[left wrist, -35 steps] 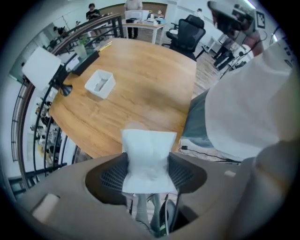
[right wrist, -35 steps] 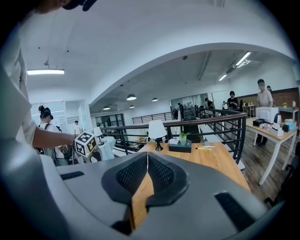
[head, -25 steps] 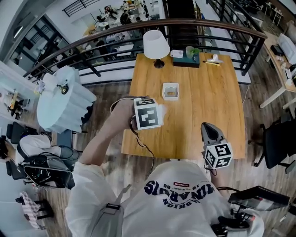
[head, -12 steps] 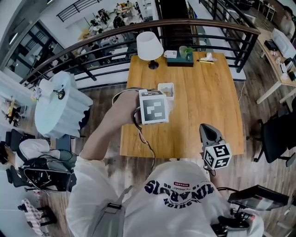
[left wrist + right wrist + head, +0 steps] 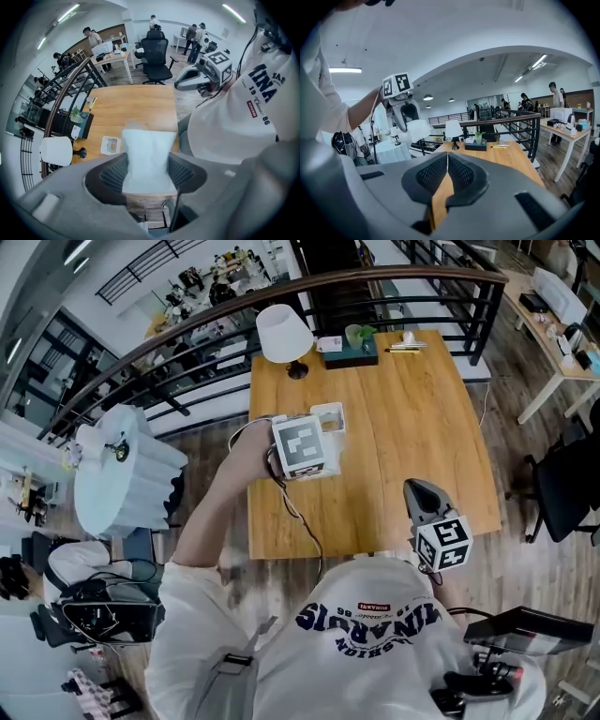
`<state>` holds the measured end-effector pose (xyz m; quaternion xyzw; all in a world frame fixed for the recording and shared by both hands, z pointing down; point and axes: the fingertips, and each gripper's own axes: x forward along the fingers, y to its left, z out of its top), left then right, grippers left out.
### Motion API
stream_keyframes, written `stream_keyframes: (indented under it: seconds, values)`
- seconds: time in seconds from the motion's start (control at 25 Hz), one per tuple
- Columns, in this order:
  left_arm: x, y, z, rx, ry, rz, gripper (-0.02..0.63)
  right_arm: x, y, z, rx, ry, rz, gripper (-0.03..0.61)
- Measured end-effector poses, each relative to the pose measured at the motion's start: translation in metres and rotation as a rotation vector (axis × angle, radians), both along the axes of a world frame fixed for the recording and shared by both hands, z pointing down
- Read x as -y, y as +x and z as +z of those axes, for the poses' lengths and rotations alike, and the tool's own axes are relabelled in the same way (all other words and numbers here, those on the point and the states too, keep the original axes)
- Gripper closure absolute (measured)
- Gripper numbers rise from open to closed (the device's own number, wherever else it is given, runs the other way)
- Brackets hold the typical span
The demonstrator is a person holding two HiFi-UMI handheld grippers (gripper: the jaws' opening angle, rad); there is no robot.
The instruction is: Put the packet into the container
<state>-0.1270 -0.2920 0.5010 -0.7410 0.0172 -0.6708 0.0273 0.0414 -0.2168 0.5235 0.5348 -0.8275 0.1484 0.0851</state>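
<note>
By the near edge of the desk (image 5: pixel 412 427), the right tongs (image 5: pixel 447 161) are hovering clenched and empty. Farther in, the left tongs (image 5: pixel 148 164) are pointing down, grasping the white packet (image 5: pixel 149 150) by its sides above the desk, close beside the small white container (image 5: pixel 110 145). Beyond, a lamp (image 5: pixel 284 334) is standing

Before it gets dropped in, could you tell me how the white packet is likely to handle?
Probably soft: the packet pinches in where the left hand-held gripper squeezes it. Likely light for its size: it looks puffy, like a small air-filled pillow.
</note>
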Motion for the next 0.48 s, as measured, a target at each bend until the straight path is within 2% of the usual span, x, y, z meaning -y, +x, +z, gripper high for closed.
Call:
stream_keyframes:
  seconds: [0.08, 0.28, 0.48]
  values:
    - [0.018, 0.004, 0.009, 0.007, -0.005, -0.008, 0.347, 0.001, 0.006, -0.001, 0.005, -0.003, 0.015, 0.568]
    - [0.074, 0.011, 0.030, 0.043, 0.050, 0.006, 0.347, 0.005, 0.028, 0.000, 0.008, -0.012, 0.059, 0.568]
    - [0.130, 0.018, 0.065, 0.029, 0.053, 0.018, 0.347, 0.000, 0.045, 0.009, 0.013, -0.026, 0.110, 0.568]
